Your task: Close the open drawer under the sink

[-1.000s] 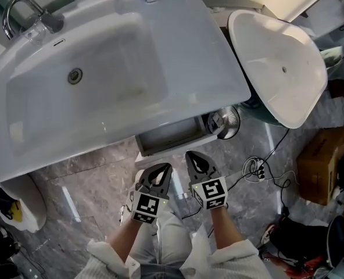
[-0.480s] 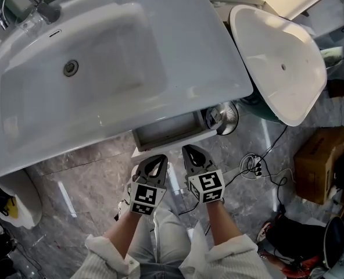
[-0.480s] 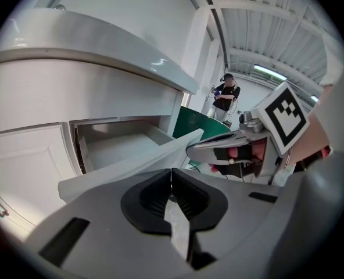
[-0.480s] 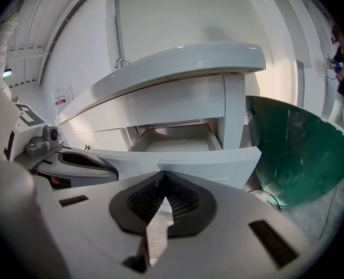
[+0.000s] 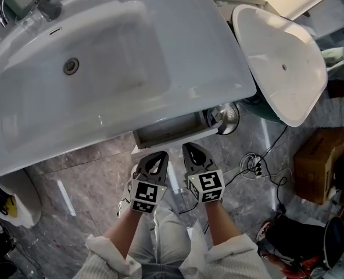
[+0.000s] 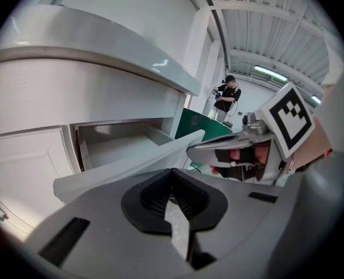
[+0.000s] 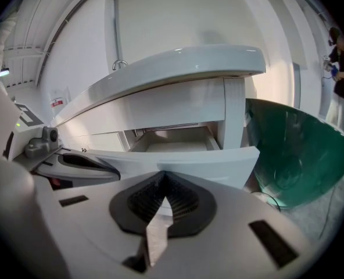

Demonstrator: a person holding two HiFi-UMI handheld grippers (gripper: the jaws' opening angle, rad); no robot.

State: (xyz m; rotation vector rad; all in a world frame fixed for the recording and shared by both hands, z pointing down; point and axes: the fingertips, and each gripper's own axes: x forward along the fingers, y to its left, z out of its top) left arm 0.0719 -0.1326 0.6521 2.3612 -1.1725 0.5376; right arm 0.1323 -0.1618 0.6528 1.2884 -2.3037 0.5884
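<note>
Drawer (image 5: 169, 130) mostly hidden beneath sink (image 5: 218, 68), distant person (image 6: 228, 95) too small to make out

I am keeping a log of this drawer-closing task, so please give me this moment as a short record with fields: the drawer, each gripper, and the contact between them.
drawer: open, pulled out from under the front edge of the sink
left gripper: shut, holding nothing, tip pointed at the drawer's front
right gripper: shut, holding nothing, beside the left gripper, tip also pointed at the drawer's front
contact: both tips are close to the drawer's front; whether they touch it cannot be told
task state: drawer not yet closed
</note>
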